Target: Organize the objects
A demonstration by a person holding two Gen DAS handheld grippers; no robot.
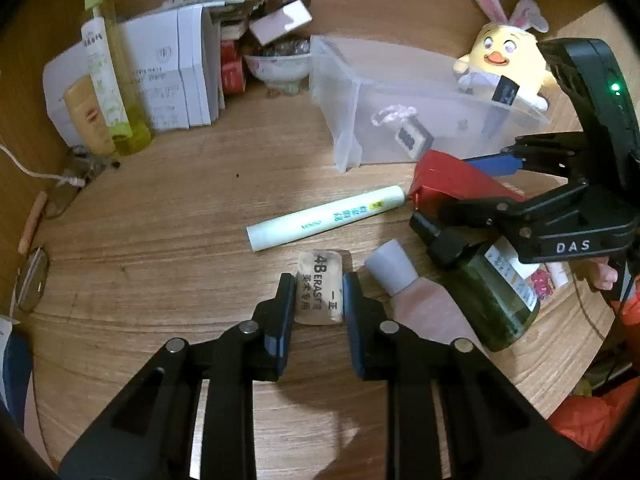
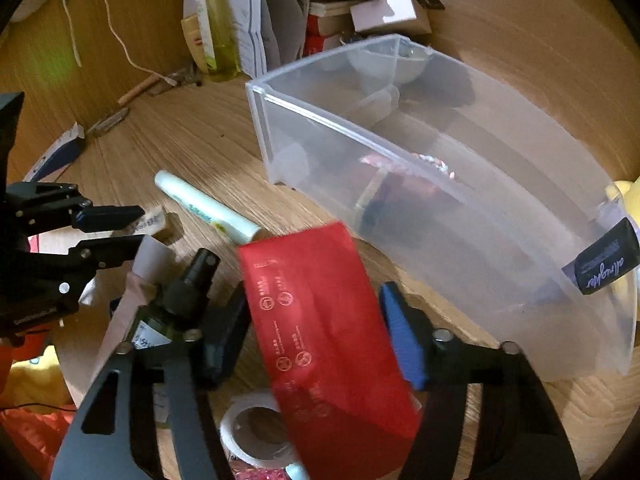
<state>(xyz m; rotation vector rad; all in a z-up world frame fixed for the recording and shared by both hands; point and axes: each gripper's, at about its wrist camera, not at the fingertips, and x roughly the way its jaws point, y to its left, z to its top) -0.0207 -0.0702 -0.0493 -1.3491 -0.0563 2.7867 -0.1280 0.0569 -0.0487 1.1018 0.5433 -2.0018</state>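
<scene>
A cream eraser (image 1: 320,300) printed "4B" lies on the wooden table, and my left gripper (image 1: 319,278) is shut on it, one pad against each long side. From the right wrist view the left gripper (image 2: 128,228) shows at the left edge with the eraser (image 2: 154,222) in its tips. My right gripper (image 2: 312,296) is shut on a red box (image 2: 320,320), which is tilted; its black and blue pads sit against the box's sides. In the left wrist view the right gripper (image 1: 452,188) holds the red box (image 1: 444,178) just in front of a clear plastic bin (image 1: 380,92).
A pale green tube (image 1: 324,218), a pink bottle with a white cap (image 1: 408,292) and a dark green bottle (image 1: 504,304) lie between the grippers. A tape roll (image 2: 256,432) sits under the box. A plush chick (image 1: 504,60) leans at the bin; papers (image 1: 168,72) and a yellow spray bottle (image 1: 108,80) crowd the back.
</scene>
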